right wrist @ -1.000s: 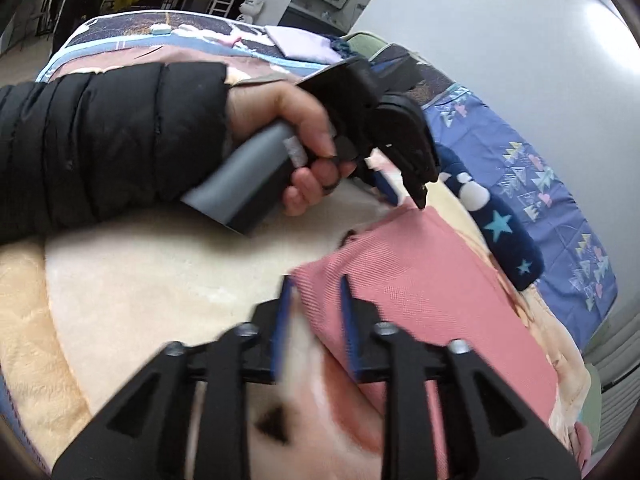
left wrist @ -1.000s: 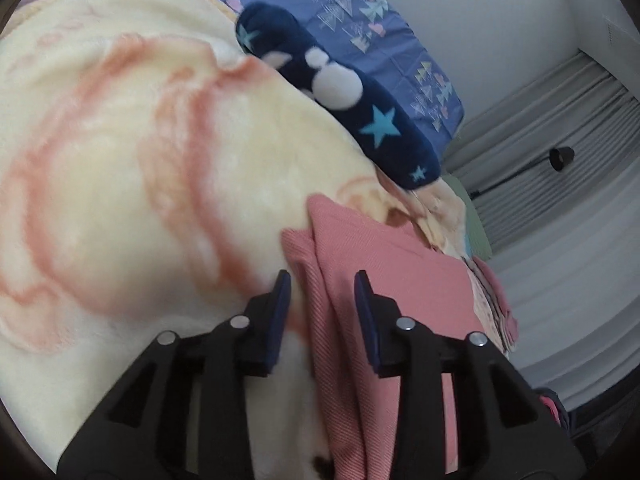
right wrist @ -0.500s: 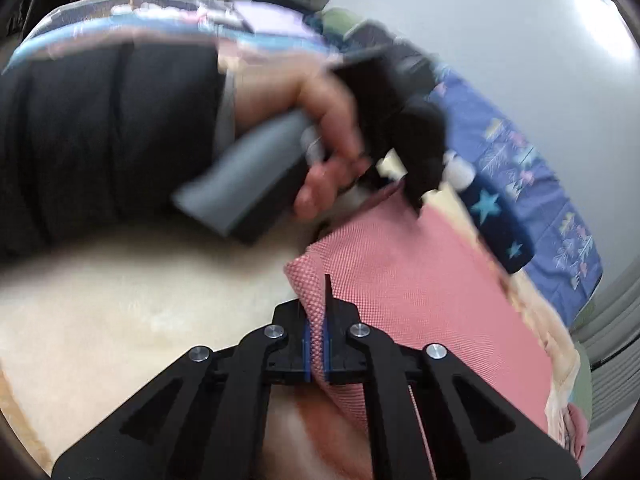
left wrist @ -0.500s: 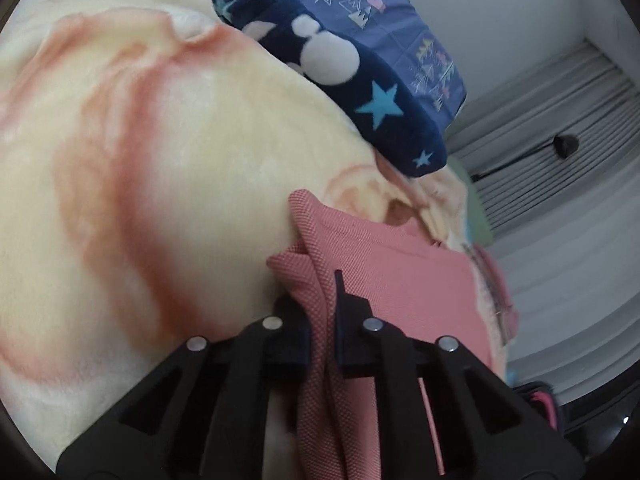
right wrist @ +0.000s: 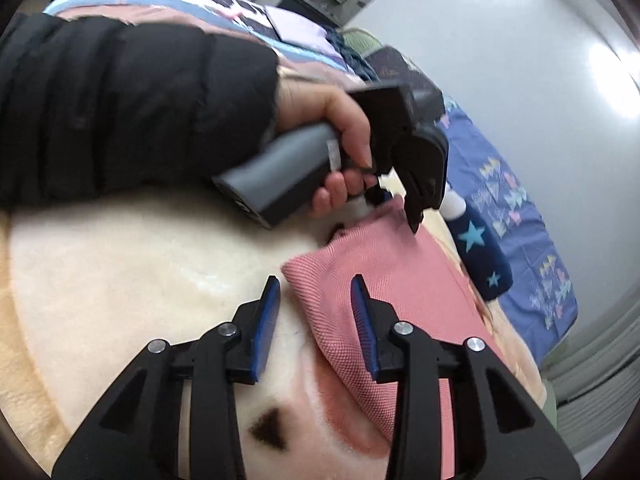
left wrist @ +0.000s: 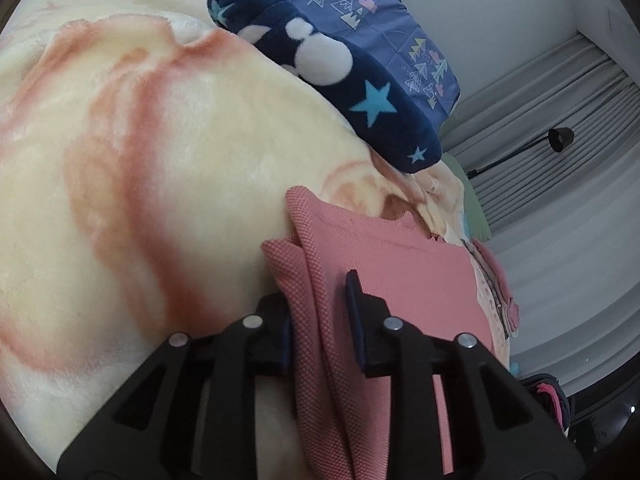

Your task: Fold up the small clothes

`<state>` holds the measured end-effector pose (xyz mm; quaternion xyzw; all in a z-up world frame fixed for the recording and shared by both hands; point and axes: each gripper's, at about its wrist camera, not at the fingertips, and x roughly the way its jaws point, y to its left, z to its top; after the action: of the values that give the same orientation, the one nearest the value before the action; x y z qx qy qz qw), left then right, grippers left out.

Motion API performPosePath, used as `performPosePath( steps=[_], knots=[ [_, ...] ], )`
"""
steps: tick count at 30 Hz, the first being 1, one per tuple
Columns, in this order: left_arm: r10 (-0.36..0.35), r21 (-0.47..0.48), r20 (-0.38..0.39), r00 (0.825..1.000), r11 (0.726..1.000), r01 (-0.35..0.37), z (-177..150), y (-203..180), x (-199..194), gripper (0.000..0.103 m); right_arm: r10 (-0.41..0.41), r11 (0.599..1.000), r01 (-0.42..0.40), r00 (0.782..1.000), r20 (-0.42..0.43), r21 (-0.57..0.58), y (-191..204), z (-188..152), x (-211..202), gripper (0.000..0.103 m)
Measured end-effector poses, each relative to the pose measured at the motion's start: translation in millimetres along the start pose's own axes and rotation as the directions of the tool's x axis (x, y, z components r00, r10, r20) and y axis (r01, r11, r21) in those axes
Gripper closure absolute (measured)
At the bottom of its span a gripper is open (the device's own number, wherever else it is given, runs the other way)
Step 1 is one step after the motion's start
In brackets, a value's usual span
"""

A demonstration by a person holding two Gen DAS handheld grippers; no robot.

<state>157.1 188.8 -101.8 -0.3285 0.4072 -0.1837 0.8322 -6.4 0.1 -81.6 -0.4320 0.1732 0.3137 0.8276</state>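
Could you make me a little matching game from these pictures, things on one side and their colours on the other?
Things:
1. Folded knit garment
2. Plush roll with stars
3. Fluffy blanket underneath
4. Sleeve of the person's puffy jacket

Colours:
A. Black
B. Cream with orange swirls
C. Pink
D. Navy blue

Pairs: 1-C, 2-D, 3-B, 4-A

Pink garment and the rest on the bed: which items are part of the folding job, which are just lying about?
In the job:
- pink garment, folded edge between the fingers
- left claw, open
- right claw, open

Lying about:
- cream blanket underneath
- navy star plush
- blue patterned sheet
- black lamp
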Motion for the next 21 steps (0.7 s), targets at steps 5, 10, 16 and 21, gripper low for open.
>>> performPosePath(
  steps=[5, 10, 16, 21],
  knots=[
    [0.021, 0.049, -0.018, 1.000, 0.999, -0.020, 2, -8, 10, 0.066, -0.041, 0.999, 0.042, 0.998, -0.045, 0.024, -4, 9, 24, 0.066],
    [0.008, 0.018, -0.006, 1.000, 1.000, -0.008, 3, -1, 8, 0.081, -0.073, 0.997, 0.076, 0.995, -0.068, 0.035, -7, 15, 37, 0.083],
    [0.012, 0.024, -0.003, 1.000, 1.000, -0.012, 3, -2, 8, 0.083, -0.052, 0.996, 0.057, 0.996, -0.068, 0.075, -18, 12, 39, 0.096],
    [-0.004, 0.004, 0.009, 1.000, 1.000, 0.004, 5, -4, 4, 0.091, -0.002, 0.988, 0.009, 0.999, -0.043, 0.153, -34, 12, 32, 0.098]
  ],
)
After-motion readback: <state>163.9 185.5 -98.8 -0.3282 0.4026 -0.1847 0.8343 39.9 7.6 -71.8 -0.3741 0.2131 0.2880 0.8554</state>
